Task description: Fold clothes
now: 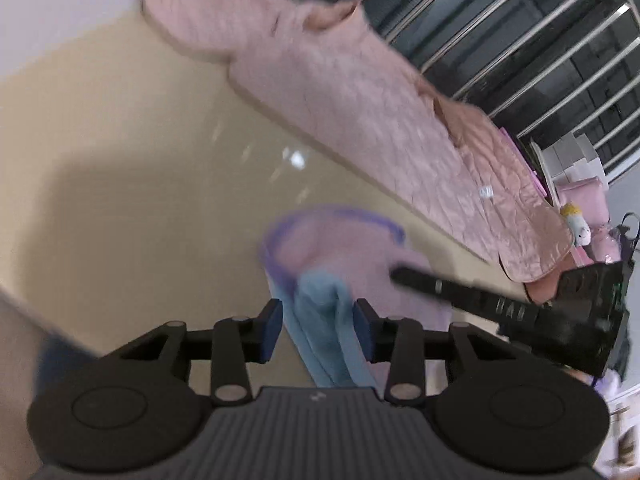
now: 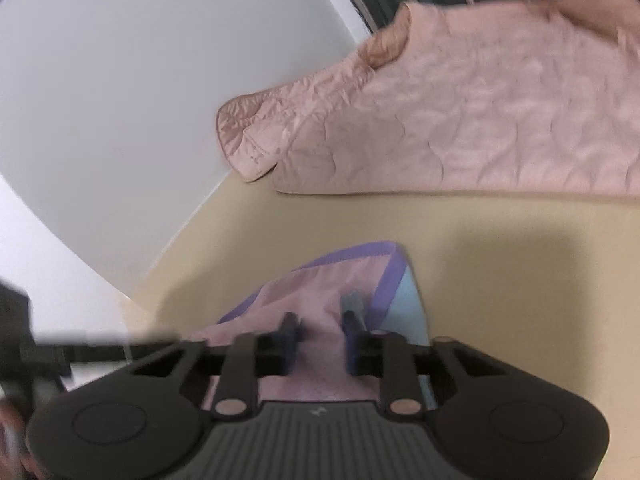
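A small garment, pink and light blue with purple trim [image 1: 344, 248], hangs in the air above the beige table [image 1: 140, 160]. My left gripper [image 1: 318, 326] is shut on a bunched blue fold of it. My right gripper [image 2: 320, 336] is shut on its pink part [image 2: 320, 292], with the purple edge and blue panel just beyond the fingers. In the left wrist view the right gripper [image 1: 404, 274] reaches in from the right and touches the pink cloth. Both views are blurred by motion.
A pink quilted blanket [image 1: 360, 92] [image 2: 480, 112] lies along the far edge of the table. A white wall [image 2: 120, 80] is to the left. Window bars [image 1: 520, 20] and pink items with a small toy [image 1: 576, 224] are beyond the blanket.
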`<state>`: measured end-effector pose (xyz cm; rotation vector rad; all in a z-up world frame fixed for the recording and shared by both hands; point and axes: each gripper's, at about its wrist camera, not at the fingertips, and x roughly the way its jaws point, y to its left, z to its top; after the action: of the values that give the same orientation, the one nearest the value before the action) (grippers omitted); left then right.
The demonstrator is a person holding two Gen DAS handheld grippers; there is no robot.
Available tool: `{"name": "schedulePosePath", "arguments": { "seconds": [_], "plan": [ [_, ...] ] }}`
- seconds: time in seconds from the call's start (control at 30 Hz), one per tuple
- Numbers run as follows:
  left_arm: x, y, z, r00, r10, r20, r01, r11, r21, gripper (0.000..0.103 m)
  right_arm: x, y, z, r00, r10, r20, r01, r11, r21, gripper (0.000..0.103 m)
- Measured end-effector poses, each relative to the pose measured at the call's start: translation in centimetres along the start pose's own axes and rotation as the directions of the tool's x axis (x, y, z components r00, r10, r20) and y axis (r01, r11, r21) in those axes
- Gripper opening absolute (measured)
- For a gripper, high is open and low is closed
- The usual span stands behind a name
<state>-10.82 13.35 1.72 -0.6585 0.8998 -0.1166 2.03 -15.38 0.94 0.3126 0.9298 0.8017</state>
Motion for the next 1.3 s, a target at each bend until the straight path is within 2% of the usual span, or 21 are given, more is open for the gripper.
{"name": "schedulePosePath", "arguments": {
  "seconds": [0.1,0.13,0.17,0.23,0.33,0.43,0.5,0.57,0.63,0.73,0.8,0.87,1.0,1.07,1.13,1.17,1.2,1.23,1.3],
  "plan": [
    [1.4,0.5,0.2,0.999,-0.041,0.013,0.042,0.996,-0.082,0.035,-0.2,-0.7,-0.3,1.0,0.018,0.015,-0.019,0.999,0.051,0.014],
    [1.7,0.8,0.5,0.998,-0.059,0.024,0.061,0.992,-0.109,0.031,-0.3,-0.7,-0.5,1.0,0.008,0.02,-0.009,0.999,0.053,0.012],
    [1.8,0.9,0.7,0.997,-0.073,0.035,0.077,0.99,-0.115,0.016,-0.4,-0.5,-0.5,1.0,-0.005,0.029,0.004,0.999,0.05,0.011],
    [2.1,1.0,0.9,0.995,-0.085,0.048,0.09,0.99,-0.109,0.007,-1.0,-0.3,-0.6,0.998,-0.034,0.06,0.031,0.998,0.052,0.009],
    [2.2,0.8,1.2,0.988,-0.148,0.045,0.153,0.982,-0.111,0.005,-2.7,0.5,-1.5,0.992,-0.09,0.093,0.085,0.994,0.064,0.008],
    [1.5,-0.3,1.3,0.979,-0.192,0.066,0.197,0.978,-0.067,0.005,-5.4,2.5,-2.8,0.976,-0.137,0.168,0.134,0.991,0.03,0.007],
    [1.0,-1.2,1.7,0.97,-0.228,0.085,0.231,0.973,-0.027,0.005,-7.1,3.7,-3.0,0.959,-0.154,0.24,0.159,0.987,-0.002,0.007],
    [0.9,-2.1,2.5,0.958,-0.264,0.108,0.264,0.964,0.011,0.005,-8.2,4.8,-2.8,0.928,-0.199,0.315,0.231,0.971,-0.064,0.007],
    [1.1,-3.1,3.2,0.957,-0.254,0.138,0.247,0.967,0.062,0.004,-8.0,5.4,-2.1,0.906,-0.226,0.359,0.287,0.95,-0.125,0.007],
    [2.3,-3.9,3.8,0.968,-0.181,0.175,0.16,0.979,0.125,0.004,-6.0,5.0,-1.2,0.884,-0.226,0.41,0.33,0.922,-0.202,0.01],
    [3.3,-3.5,3.5,0.982,-0.115,0.153,0.103,0.991,0.083,0.004,-3.2,4.2,-0.3,0.885,-0.305,0.351,0.4,0.884,-0.241,0.016],
    [3.5,-2.9,2.4,0.986,-0.084,0.145,0.078,0.996,0.053,0.004,-1.3,3.3,0.2,0.869,-0.39,0.305,0.469,0.848,-0.249,0.018],
    [3.5,-1.8,0.9,0.992,-0.045,0.121,0.04,0.998,0.042,0.004,-2.5,1.9,-0.4,0.884,-0.358,0.3,0.417,0.894,-0.163,0.04],
    [3.6,-1.4,0.8,0.995,-0.035,0.094,0.034,0.999,0.018,0.005,-3.3,1.2,-0.8,0.898,-0.324,0.299,0.371,0.921,-0.116,0.042],
    [3.4,-1.2,0.8,0.995,-0.058,0.083,0.06,0.998,-0.024,0.012,-3.5,0.7,-1.3,0.915,-0.297,0.272,0.334,0.938,-0.098,0.041],
    [3.3,-1.3,0.7,0.993,-0.09,0.08,0.094,0.995,-0.043,0.028,-3.3,0.5,-1.4,0.922,-0.29,0.255,0.322,0.942,-0.094,0.041],
    [3.4,-1.5,0.7,0.988,-0.134,0.073,0.138,0.989,-0.045,0.047,-3.0,0.5,-1.5,0.927,-0.29,0.238,0.319,0.943,-0.092,0.039],
    [3.6,-1.7,0.7,0.987,-0.148,0.067,0.151,0.988,-0.032,0.049,-2.7,0.5,-1.6,0.931,-0.292,0.221,0.318,0.944,-0.091,0.028],
    [3.9,-2.7,0.5,0.994,-0.092,0.064,0.091,0.996,0.02,0.044,-2.8,1.2,-2.7,0.931,-0.299,0.21,0.32,0.945,-0.072,0.009]
  ]
}}
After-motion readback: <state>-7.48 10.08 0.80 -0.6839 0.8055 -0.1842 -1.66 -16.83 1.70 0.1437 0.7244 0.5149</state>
